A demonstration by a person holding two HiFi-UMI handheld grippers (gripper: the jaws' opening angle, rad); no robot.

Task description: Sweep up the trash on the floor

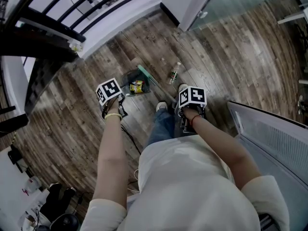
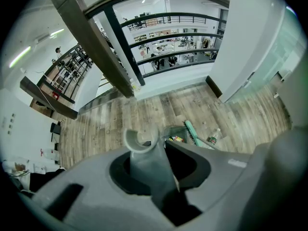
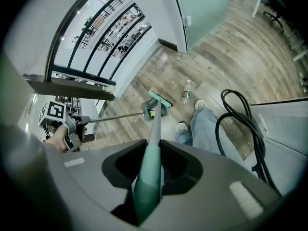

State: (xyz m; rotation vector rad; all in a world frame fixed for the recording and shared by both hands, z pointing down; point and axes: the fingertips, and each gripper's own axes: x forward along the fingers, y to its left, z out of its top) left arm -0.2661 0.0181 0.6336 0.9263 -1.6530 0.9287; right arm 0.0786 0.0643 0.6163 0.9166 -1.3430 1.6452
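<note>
Left hand-held gripper (image 2: 154, 154): jaws are closing narrowly on the grey dustpan handle (image 2: 147, 170), just below its hooked top end.
Right hand-held gripper (image 3: 150, 170): jaws are clamping the teal grip of the broom handle (image 3: 148, 182), near its upper end.
Broom: judging by its look, it is behaving as a light, stiff pole with a soft bristle head. The grip sleeve is probably offering the best hold, though a grasp this high is likely giving less pressing force at the head.
Broom head (image 1: 145, 75): resting on the wooden floor (image 1: 231, 57), touching the dustpan at its 2 o'clock side in the head view.
Dustpan (image 1: 131, 82): sitting on the floor ahead of the person's shoes. It looks like light plastic on a long thin handle, so it is likely tipping easily if twisted.
Dustpan contents: a yellow wrapper (image 1: 137, 86) and some darker scraps I cannot identify are lying inside.
Plastic bottle (image 1: 174, 73): lying loose on the floor at 3 o'clock of the broom head. It looks light, round and prone to rolling, and is not yet collected.
</note>
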